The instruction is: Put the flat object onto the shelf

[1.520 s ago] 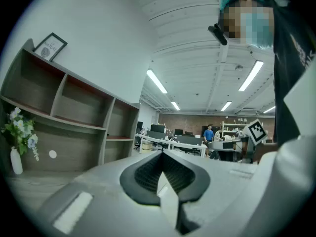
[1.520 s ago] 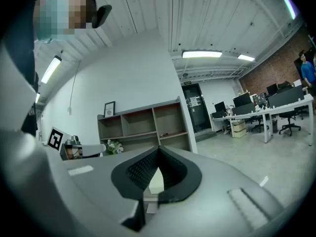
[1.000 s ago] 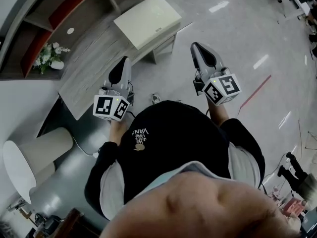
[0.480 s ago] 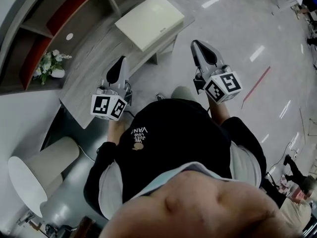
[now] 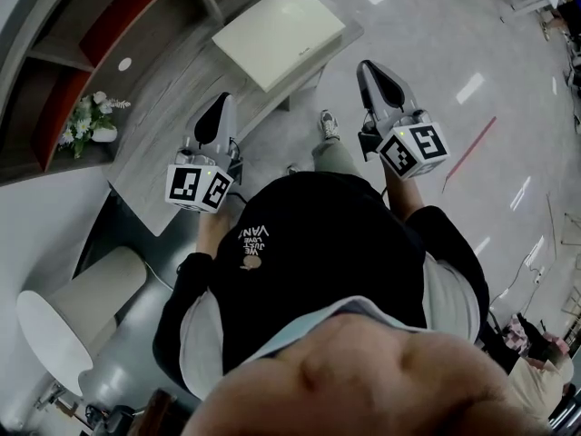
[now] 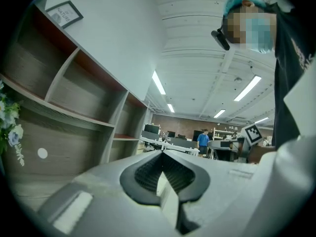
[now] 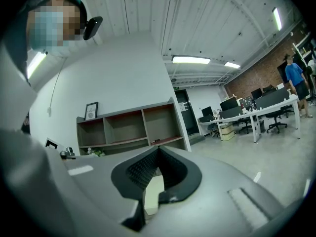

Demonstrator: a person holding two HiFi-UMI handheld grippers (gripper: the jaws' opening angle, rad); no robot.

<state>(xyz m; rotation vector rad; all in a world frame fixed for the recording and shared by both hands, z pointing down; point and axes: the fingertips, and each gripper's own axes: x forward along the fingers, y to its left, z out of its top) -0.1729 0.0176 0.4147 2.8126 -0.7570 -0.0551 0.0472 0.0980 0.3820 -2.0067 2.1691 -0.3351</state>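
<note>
The flat object (image 5: 277, 34) is a pale cream slab lying on a low grey wooden bench (image 5: 172, 125) in front of the shelf (image 5: 109, 16). In the head view my left gripper (image 5: 221, 104) hovers over the bench's near edge, shut and empty. My right gripper (image 5: 367, 67) is held over the floor to the right of the slab, also shut with nothing in it. Both point level toward the shelf. In the left gripper view the tips (image 6: 162, 152) meet, with the shelf (image 6: 84, 98) at the left. In the right gripper view the tips (image 7: 157, 148) meet below the shelf (image 7: 128, 127).
A white flower pot (image 5: 91, 116) stands on the bench's left part by the shelf. A framed picture (image 7: 91, 110) sits on top of the shelf. A round white stool (image 5: 64, 298) stands at lower left. Office desks (image 7: 256, 112) and a person in blue (image 7: 295, 78) are far right.
The person has stepped forward, one shoe now showing ahead on the floor. Both grippers travelled along with the body toward the bench and stayed shut.
</note>
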